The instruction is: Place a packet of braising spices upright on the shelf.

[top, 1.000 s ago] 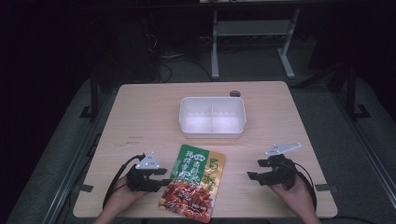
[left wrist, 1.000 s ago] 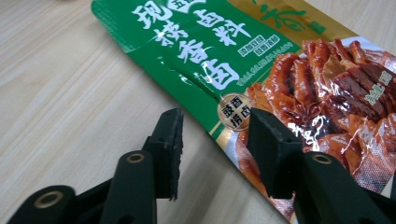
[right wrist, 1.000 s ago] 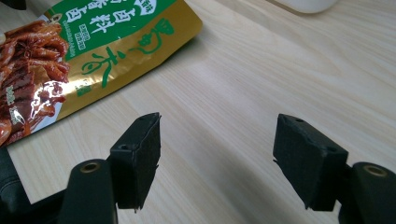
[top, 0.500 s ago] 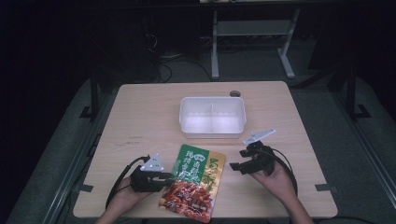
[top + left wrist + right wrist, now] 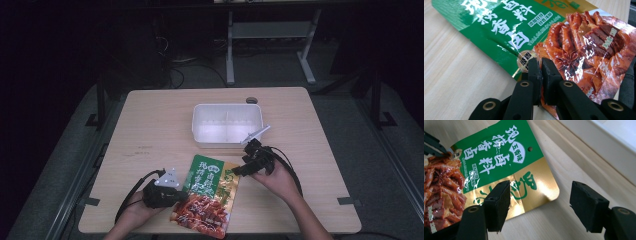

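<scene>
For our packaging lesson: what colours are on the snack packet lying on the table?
Green, gold and reddish-brown food print on the packet; clearest in the right gripper view.

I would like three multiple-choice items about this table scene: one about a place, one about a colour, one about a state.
1. Where does the white container stand?
A. beyond the food packet, toward the table's far edge
B. on top of the packet
C. on the floor

2. What colour is the upper part of the packet's front?
A. blue
B. green
C. black

3. How do the jaws of the right gripper stand?
A. shut on the packet
B. shut on the container
C. open, with nothing pressed between them

Answers: 1 A, since the high view shows the container farther up the table than the packet; 2 B, since green print surrounds the white characters; 3 C, since the right gripper view shows a wide gap between the pads.
</scene>
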The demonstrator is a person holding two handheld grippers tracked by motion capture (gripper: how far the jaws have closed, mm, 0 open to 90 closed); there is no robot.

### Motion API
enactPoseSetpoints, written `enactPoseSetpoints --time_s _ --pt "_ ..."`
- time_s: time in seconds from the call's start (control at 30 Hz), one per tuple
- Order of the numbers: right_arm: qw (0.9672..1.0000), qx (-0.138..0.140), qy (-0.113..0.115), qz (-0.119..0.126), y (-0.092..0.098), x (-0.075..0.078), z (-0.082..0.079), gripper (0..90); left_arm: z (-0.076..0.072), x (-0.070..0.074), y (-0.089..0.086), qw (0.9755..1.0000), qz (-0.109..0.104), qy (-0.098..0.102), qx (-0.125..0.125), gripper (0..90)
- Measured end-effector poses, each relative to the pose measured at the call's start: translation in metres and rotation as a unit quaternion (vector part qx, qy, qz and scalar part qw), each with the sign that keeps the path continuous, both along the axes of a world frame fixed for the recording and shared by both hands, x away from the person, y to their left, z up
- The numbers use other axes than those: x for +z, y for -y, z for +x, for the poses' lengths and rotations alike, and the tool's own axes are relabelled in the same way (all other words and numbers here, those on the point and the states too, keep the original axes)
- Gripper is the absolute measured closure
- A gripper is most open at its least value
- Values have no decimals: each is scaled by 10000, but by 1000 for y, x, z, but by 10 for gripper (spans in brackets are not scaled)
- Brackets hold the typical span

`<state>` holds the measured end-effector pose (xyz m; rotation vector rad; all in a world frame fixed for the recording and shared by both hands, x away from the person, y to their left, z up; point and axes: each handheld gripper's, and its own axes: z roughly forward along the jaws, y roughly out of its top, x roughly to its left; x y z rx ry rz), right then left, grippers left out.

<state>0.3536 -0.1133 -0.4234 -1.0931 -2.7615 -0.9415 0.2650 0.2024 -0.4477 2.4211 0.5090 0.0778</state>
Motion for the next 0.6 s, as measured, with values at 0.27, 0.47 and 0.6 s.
enactPoseSetpoints --time_s 0.27,0.47,0.6 --pt "9993 44 -359 -54 -9 -12 13 379 0 -3 1 9999 103 -10 -54 861" --pt "9981 16 -621 15 -11 -17 18 456 0 -4 1 9999 143 -2 -73 855" --pt "9978 -24 -662 70 -8 -17 19 505 0 -4 1 9999 150 8 -68 849"
